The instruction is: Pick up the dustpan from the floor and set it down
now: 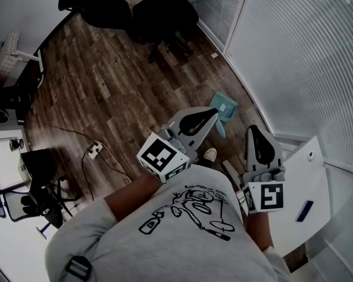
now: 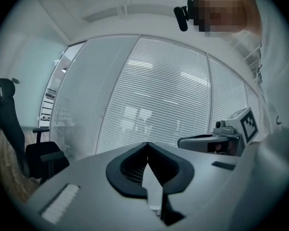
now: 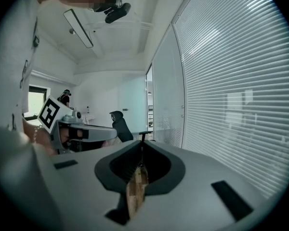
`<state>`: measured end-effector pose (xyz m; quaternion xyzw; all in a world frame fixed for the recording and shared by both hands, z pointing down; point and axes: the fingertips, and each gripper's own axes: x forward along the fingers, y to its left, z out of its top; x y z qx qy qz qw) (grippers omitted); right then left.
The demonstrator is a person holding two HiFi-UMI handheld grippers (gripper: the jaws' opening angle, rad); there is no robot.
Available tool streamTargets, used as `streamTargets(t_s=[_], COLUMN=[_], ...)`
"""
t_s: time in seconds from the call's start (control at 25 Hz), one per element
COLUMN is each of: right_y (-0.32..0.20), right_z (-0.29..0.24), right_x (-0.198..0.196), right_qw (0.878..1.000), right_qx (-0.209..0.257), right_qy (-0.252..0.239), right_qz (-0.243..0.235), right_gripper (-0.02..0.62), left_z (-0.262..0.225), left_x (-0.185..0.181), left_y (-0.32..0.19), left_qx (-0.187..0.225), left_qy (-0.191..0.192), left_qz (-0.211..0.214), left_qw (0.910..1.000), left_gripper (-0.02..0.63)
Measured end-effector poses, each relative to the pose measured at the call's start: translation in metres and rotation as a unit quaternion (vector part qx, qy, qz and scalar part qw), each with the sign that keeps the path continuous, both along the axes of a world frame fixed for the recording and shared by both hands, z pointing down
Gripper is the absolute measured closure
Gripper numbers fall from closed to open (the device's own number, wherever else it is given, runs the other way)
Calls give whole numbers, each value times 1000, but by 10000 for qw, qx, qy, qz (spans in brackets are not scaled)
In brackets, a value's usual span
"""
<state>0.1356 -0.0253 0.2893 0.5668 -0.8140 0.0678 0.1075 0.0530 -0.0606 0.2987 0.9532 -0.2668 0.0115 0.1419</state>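
My left gripper [image 2: 147, 144] has its jaws pressed together at the tips with nothing between them, and my right gripper [image 3: 141, 143] is the same, pinched shut and empty. I hold both out level in front of my chest, pointing toward the glass wall with blinds [image 1: 294, 51], the left one farther from that wall than the right. The dustpan [image 1: 225, 107] lies flat on the wood floor [image 1: 106, 87] close to the foot of the glass wall. It sits just past my left gripper's tips in the head view, though it is well below both tools. It is a teal pan with a pale patch on it, and its handle appears to run back from the wall toward my shoe [image 1: 210, 154], partly hidden behind my left gripper. I judge it to be moulded plastic: light, stiff enough not to sag, and smooth enough to slip in a weak pinch. The handle is the place to take it, close to where it joins the pan, so the pan does not swing down when it leaves the floor. The thin front lip looks too shallow and slick to trust. Either gripper must spread its jaws first. Two office chairs [image 1: 165, 13] stand farther along the glass wall, clear of the reach.
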Motion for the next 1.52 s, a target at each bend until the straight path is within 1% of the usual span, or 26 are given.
streamTargets(t_s=[0.2, 0.52, 0.72, 1.2, 1.28, 1.36, 1.52], right_y=[1, 0, -1, 0, -1, 0, 0], right_z=[13, 44, 79, 158, 169, 180, 207], right_x=[-4, -9, -15, -23, -24, -24, -25], right_qw=[9999, 9989, 9968, 9889, 9874, 9859, 9817], right_qx=[-132, -446, -723, -1394, -1486, -1580, -1816], right_qy=[41, -46, -149, -142, -129, -98, -54], right_qz=[-86, -151, -291, -502, -519, -540, -570], right_gripper=[585, 584, 584, 580, 570, 537, 523], left_z=[7, 20, 26, 24, 24, 24, 25], left_x=[-6, -14, -20, -31, -33, -35, -38], left_y=[1, 4, 6, 2, 1, 1, 0], left_qx=[-95, -245, -299, -295, -298, -292, -306], left_qy=[-50, -101, -139, -125, -127, -123, -113], left_qz=[-35, -123, -176, -281, -298, -312, -341], left_qw=[9999, 9996, 9993, 9991, 9990, 9990, 9989], left_gripper=[604, 604, 604, 604, 604, 604, 604])
